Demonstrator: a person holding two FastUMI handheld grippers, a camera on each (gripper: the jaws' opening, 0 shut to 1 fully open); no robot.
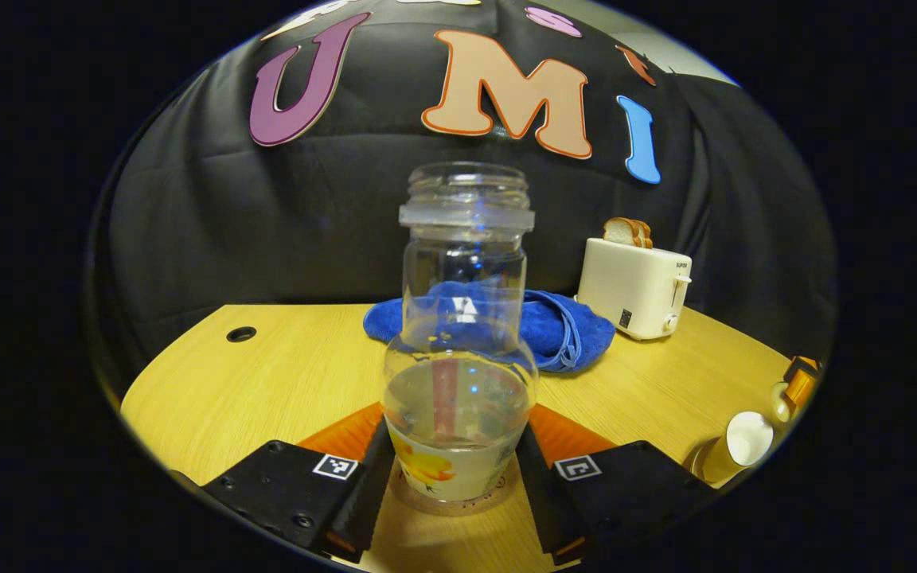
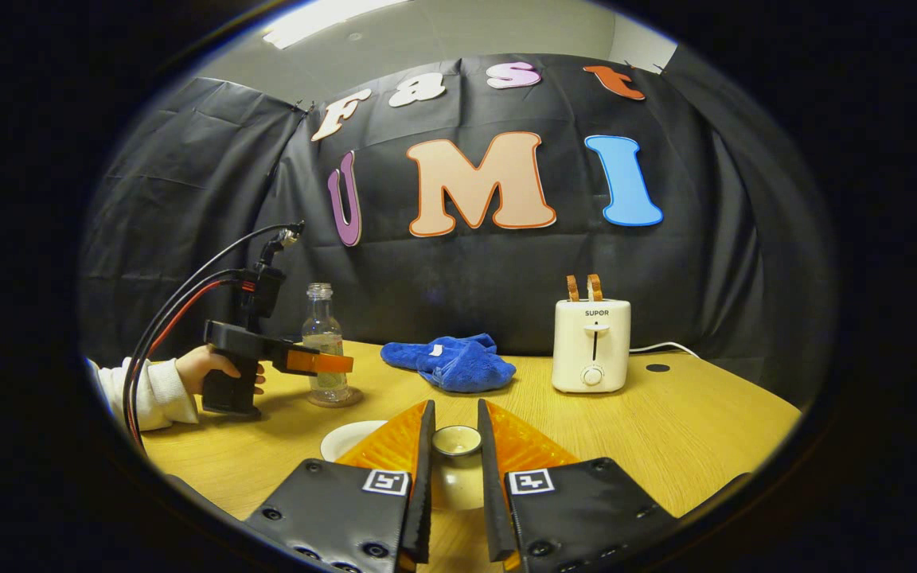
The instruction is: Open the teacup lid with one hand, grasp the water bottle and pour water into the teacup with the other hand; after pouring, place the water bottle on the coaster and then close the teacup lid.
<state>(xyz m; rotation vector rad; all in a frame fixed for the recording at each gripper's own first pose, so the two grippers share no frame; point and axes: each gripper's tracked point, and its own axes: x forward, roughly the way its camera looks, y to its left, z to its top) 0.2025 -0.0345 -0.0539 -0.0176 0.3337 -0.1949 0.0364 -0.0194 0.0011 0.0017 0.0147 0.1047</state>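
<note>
The water bottle (image 1: 462,318) is clear glass with no cap and holds water in its lower part. It stands upright on a round coaster (image 1: 450,503). My left gripper (image 1: 454,426) is shut on the bottle's base, one finger on each side. The right gripper view shows the same bottle (image 2: 323,334) at the left on its coaster (image 2: 337,399), with the left gripper (image 2: 319,362) around it and a hand (image 2: 204,364) holding that gripper. My right gripper (image 2: 455,410) is shut on the knob of the teacup lid (image 2: 457,439). The open teacup (image 2: 351,438) sits just left of it, partly hidden by a finger.
A blue towel (image 1: 562,330) lies behind the bottle on the wooden table (image 1: 283,374). A white toaster (image 2: 591,344) with bread in it stands at the back right. The teacup (image 1: 737,450) and the right gripper (image 1: 799,380) sit far right in the left gripper view.
</note>
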